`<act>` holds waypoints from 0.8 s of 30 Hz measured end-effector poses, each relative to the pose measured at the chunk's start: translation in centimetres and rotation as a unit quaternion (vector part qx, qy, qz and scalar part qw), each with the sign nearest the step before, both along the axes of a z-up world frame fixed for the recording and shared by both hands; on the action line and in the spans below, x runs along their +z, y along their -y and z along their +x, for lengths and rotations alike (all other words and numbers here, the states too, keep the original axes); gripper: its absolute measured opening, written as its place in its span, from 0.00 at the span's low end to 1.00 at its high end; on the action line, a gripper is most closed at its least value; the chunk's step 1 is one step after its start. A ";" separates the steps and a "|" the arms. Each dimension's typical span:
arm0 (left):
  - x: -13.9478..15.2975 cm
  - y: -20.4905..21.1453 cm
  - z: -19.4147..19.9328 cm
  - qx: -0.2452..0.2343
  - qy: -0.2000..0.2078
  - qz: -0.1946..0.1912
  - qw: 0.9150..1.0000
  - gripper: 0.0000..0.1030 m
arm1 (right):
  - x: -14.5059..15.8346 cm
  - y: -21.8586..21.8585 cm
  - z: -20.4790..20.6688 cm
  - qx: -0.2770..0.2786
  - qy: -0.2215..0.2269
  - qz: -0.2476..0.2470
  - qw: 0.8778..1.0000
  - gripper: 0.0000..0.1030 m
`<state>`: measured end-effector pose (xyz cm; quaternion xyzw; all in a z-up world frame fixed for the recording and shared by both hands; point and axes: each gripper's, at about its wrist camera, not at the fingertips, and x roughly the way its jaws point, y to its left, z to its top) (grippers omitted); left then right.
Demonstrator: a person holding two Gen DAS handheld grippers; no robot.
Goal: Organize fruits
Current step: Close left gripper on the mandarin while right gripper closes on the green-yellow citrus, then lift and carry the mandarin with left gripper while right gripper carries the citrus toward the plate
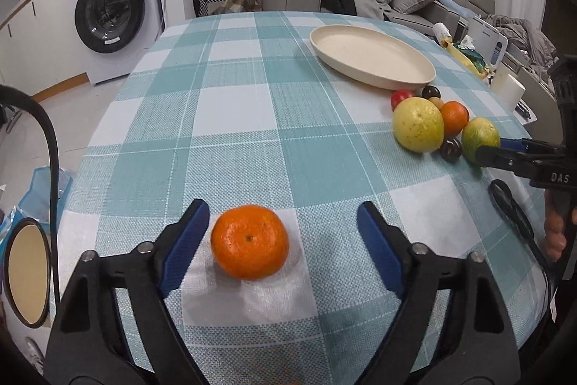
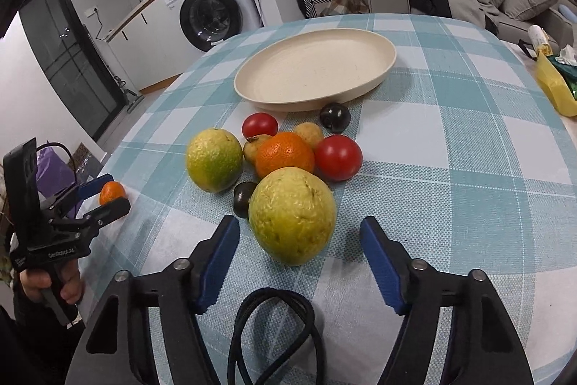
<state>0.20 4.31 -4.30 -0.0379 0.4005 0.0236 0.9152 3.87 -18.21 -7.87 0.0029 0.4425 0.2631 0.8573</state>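
- Holding my left gripper [image 1: 283, 233] low over the teal-and-white checked tablecloth [image 1: 234, 96], I see its jaws spread wide, nothing grasped.
- A small orange mandarin [image 1: 250, 241] lies between the blue pads [image 1: 184, 240], nearer the left one, apart from both.
- My right gripper [image 2: 299, 251] is likewise released; a large yellow-green guava [image 2: 293, 215] lies just ahead between its fingers.
- Remaining fruits cluster behind it, near the shallow cream oval plate [image 2: 252, 74].
- Bare cloth lies right of the cluster; the table edge is near my left gripper.
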 end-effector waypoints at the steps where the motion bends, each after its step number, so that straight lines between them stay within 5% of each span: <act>1: -0.2 0.1 0.1 0.001 -0.004 0.006 1.000 0.70 | 0.0 -0.2 0.1 -0.003 0.001 -0.005 1.000 0.65; 5: -0.3 0.0 0.4 0.009 -0.015 0.026 1.000 0.57 | -0.1 -0.6 0.4 -0.008 -0.002 -0.012 1.000 0.54; 10: -0.6 -1.4 1.0 0.025 -0.030 0.008 0.999 0.36 | -0.3 -1.0 0.4 -0.008 -0.002 -0.021 1.000 0.48; 24: -0.5 -1.0 1.9 0.035 -0.045 0.028 0.998 0.36 | -0.2 -1.6 -0.3 -0.004 0.010 -0.030 1.000 0.47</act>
